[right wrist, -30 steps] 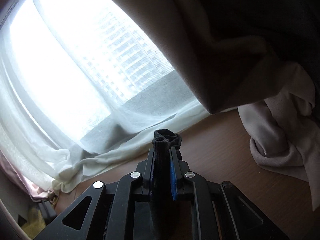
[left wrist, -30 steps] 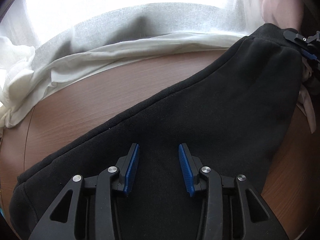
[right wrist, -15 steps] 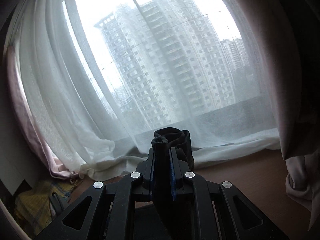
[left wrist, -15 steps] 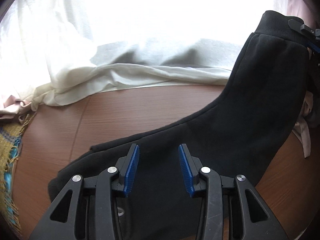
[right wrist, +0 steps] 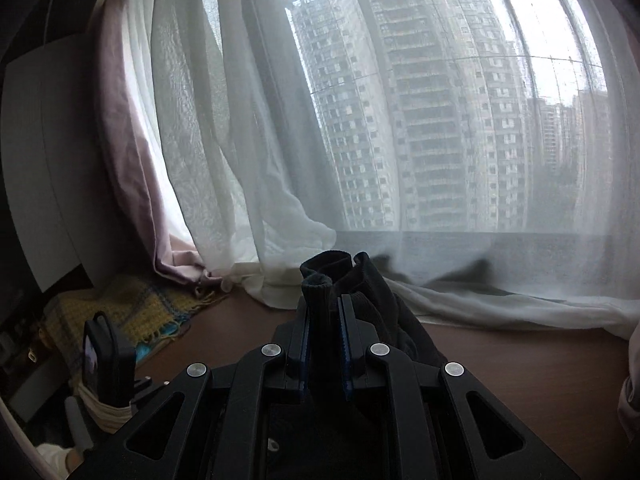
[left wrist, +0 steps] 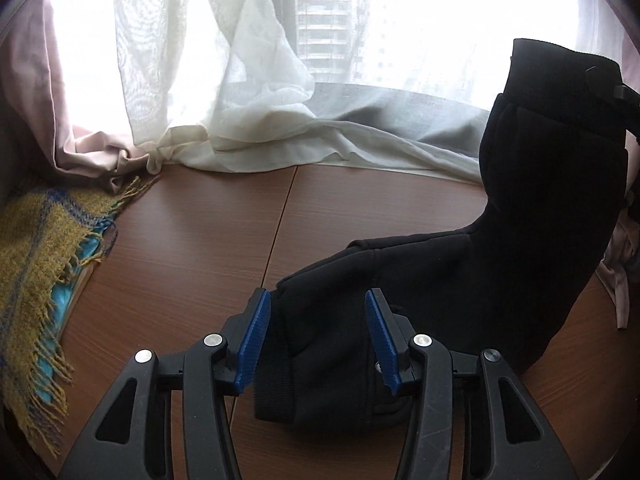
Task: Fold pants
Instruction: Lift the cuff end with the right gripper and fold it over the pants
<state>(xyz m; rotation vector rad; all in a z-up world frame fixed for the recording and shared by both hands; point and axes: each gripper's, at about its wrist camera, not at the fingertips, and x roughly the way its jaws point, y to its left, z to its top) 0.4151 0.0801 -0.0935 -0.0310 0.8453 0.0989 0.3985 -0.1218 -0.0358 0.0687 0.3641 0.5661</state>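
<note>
The black pants (left wrist: 520,240) run from the brown table (left wrist: 192,240) up to the right, where one end hangs raised. My left gripper (left wrist: 316,300) hovers over the lower end, which lies bunched on the table. Its jaws are opening, and the blue pads (left wrist: 254,332) stand either side of the fabric without pressing it. In the right wrist view my right gripper (right wrist: 325,300) is shut on a ribbed band of the pants (right wrist: 320,280), held up in front of the window. More black fabric (right wrist: 384,300) bulges beside the right finger.
Sheer white curtains (left wrist: 260,100) pool along the table's far edge. A yellow fringed blanket (left wrist: 36,240) lies on the left, a pale cloth (left wrist: 620,280) on the right. A phone on a stand (right wrist: 106,356) sits at the left in the right wrist view.
Both grippers have swung left and risen. The right one has lifted its end of the pants clear of the table. The left jaws have widened over the bunched lower end.
</note>
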